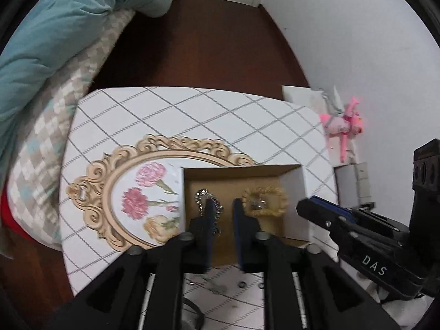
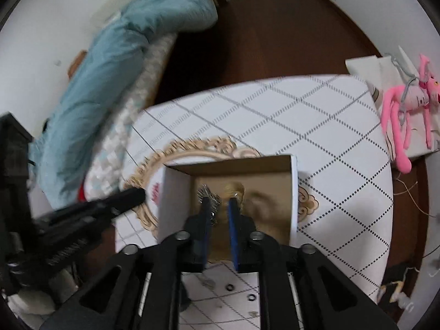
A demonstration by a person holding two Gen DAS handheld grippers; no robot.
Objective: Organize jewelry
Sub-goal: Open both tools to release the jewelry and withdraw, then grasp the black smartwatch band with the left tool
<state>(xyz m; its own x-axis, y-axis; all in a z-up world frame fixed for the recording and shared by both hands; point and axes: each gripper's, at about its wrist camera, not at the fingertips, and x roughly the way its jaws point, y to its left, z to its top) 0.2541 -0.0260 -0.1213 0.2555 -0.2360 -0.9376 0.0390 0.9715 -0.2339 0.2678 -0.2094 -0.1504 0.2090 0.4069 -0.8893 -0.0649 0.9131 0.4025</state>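
An open cardboard box (image 1: pixel 298 184) stands on the white checked table. Inside lie a silver chain bracelet (image 1: pixel 203 196) and a gold beaded bracelet (image 1: pixel 277 200). My left gripper (image 1: pixel 222 206) hangs over the box, jaws open with a narrow gap and nothing between them; its left finger overlaps the silver chain. In the right wrist view the same box (image 2: pixel 294 189) holds the silver chain (image 2: pixel 209 192) and the blurred gold bracelet (image 2: pixel 235 188). My right gripper (image 2: pixel 218 203) is open and empty above them. The right gripper also shows in the left wrist view (image 1: pixel 313 209).
A framed flower picture (image 1: pixel 132 192) lies under the box. Small rings (image 2: pixel 228 287) lie on the table (image 1: pixel 192 115) near me. A pink plush toy (image 1: pixel 343 123) hangs at the right wall. A bed with a teal duvet (image 1: pixel 55 41) is on the left.
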